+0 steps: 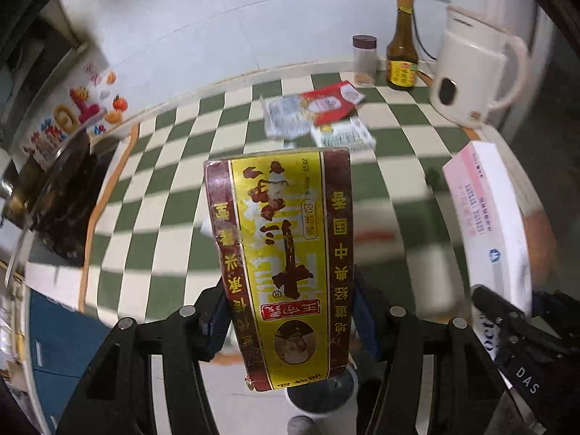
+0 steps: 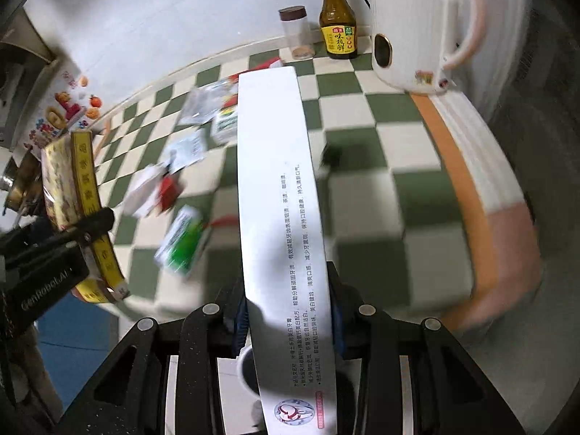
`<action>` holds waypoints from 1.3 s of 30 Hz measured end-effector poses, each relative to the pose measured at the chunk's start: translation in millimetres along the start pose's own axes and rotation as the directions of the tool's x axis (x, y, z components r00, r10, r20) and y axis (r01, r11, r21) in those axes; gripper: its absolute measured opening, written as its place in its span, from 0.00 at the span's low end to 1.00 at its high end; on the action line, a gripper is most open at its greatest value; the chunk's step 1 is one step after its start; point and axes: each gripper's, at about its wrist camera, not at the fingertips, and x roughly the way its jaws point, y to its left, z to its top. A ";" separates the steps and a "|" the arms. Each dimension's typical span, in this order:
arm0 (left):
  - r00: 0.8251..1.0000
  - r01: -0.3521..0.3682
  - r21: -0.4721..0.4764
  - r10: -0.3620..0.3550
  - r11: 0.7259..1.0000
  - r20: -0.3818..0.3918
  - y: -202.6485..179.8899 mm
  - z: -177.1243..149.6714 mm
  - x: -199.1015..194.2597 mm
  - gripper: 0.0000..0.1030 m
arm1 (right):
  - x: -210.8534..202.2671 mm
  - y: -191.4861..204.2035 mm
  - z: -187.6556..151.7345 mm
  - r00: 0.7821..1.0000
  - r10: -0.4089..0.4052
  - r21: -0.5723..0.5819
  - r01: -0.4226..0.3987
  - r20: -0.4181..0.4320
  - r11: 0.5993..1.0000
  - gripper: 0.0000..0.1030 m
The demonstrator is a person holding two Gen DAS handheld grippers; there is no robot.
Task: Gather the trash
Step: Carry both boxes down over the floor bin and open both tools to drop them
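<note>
Left wrist view: L gripper (image 1: 290, 322) pinching yellow-maroon box (image 1: 281, 261), R gripper (image 2: 288, 322) pinching white toothpaste box (image 2: 279, 199), over checkered tabletop (image 2: 362, 137).

Right hand-held gripper (image 2: 288, 320) clamped on a long white box (image 2: 279, 195) with small print, held above the checkered worktop (image 2: 362, 137). At left, left hand-held gripper (image 2: 83, 232) gripping a yellow and red box (image 2: 72, 177). Scattered wrappers (image 2: 181, 166) and a green packet (image 2: 183, 241) lying on the checks. At the back, white kettle (image 2: 409, 32), brown bottle (image 2: 337, 25), clear jar (image 2: 297, 32)
</note>
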 end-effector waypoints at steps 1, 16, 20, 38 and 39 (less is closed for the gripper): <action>1.000 0.022 -0.004 -0.022 1.000 -0.004 11.3 -20.9 -6.8 0.53 | -6.2 9.3 -22.0 1.000 0.001 0.006 -0.001 -0.002 1.000 0.36; 0.808 0.190 -0.172 -0.253 0.967 -0.532 49.1 -277.7 223.2 0.53 | 179.6 23.5 -336.0 0.848 0.041 0.142 0.041 -0.529 0.989 0.36; 0.737 0.211 -0.209 -0.296 0.955 -0.608 29.4 -323.0 333.3 0.54 | 277.8 -1.4 -382.9 0.804 0.044 0.148 0.054 -0.593 0.988 0.36; 0.772 0.097 -0.186 -0.192 0.978 -0.606 0.3 -400.3 452.6 1.00 | 421.6 -33.3 -425.3 0.778 -0.041 0.106 0.137 -0.627 0.985 1.00; 0.780 0.083 -0.187 -0.181 0.979 -0.599 4.6 -399.9 444.5 1.00 | 413.9 -29.2 -421.0 0.790 -0.074 0.082 0.155 -0.608 0.984 1.00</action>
